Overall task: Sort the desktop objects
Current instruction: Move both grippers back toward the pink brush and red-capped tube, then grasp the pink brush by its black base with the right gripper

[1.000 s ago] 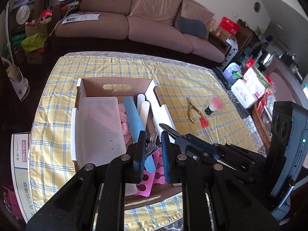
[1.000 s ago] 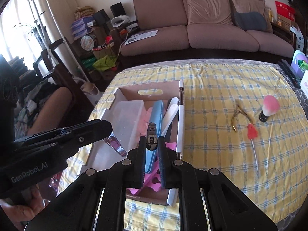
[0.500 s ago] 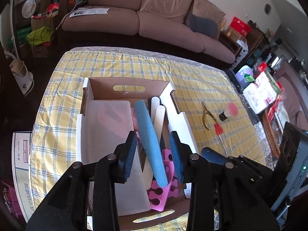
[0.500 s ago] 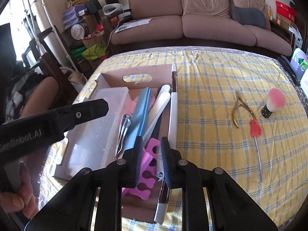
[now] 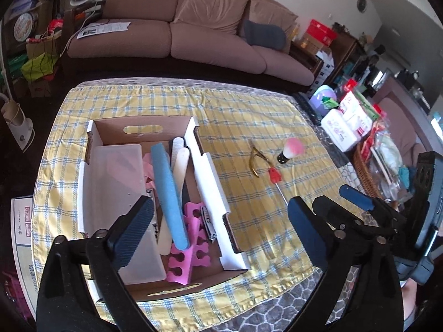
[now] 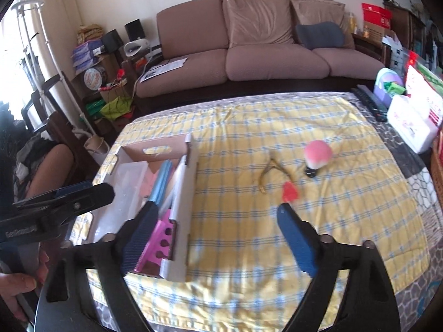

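Note:
A cardboard box (image 5: 210,177) (image 6: 191,166) on the yellow checked cloth holds a clear plastic case (image 5: 116,177), a blue nail file (image 5: 169,193), white files (image 5: 181,160), pink toe separators (image 5: 188,246) and small metal tools (image 5: 207,224). On the cloth to its right lie gold nippers (image 5: 256,163) (image 6: 268,171), a red-handled tool (image 5: 275,175) (image 6: 289,192) and a pink brush (image 5: 290,152) (image 6: 317,156). My left gripper (image 5: 218,232) is open and empty above the box's near end. My right gripper (image 6: 216,238) is open and empty above the cloth beside the box.
White packs (image 5: 346,127) (image 6: 412,121), a purple container (image 6: 387,83) and a wicker basket (image 5: 362,171) crowd the table's right edge. A sofa (image 5: 193,36) stands behind the table. A paper sheet (image 5: 20,227) lies left of the table.
Both grippers opened wide and drew back from the box. The metal tools they held a second ago now lie in the box. The right gripper swung right, over the cloth.

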`<control>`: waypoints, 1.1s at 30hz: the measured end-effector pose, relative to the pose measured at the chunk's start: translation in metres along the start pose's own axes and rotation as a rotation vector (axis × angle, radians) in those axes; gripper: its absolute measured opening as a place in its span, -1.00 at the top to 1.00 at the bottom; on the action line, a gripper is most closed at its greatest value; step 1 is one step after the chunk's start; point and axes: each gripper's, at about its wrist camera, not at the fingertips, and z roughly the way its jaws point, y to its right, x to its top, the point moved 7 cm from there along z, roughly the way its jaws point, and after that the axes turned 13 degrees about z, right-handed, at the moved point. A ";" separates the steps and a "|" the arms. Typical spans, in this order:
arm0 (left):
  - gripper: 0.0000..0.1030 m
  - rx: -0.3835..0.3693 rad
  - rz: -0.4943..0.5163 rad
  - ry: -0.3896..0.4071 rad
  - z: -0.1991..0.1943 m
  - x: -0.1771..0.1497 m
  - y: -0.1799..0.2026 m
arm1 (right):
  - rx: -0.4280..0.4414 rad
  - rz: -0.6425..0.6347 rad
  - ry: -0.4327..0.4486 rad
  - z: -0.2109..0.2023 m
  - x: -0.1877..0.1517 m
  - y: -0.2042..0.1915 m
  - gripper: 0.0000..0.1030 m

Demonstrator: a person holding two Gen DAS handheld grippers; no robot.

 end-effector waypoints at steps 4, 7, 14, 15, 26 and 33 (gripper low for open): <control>-1.00 -0.013 0.024 -0.010 0.005 0.001 0.024 | -0.026 0.053 0.017 -0.014 0.003 0.034 -0.90; -1.00 -0.019 0.037 -0.018 0.011 0.004 0.039 | -0.042 0.086 0.029 -0.022 0.005 0.058 -0.90; -1.00 -0.026 0.061 -0.047 0.039 0.012 0.064 | -0.049 0.193 0.067 -0.033 0.011 0.115 -0.90; -1.00 -0.026 0.063 -0.051 0.044 0.014 0.067 | -0.051 0.202 0.069 -0.032 0.011 0.121 -0.90; -0.99 -0.060 0.047 -0.112 0.114 0.046 0.083 | -0.058 0.207 0.060 0.008 0.019 0.170 -0.89; -0.85 -0.071 -0.027 -0.138 0.156 0.062 0.078 | -0.086 0.042 0.041 0.059 0.032 0.168 -0.88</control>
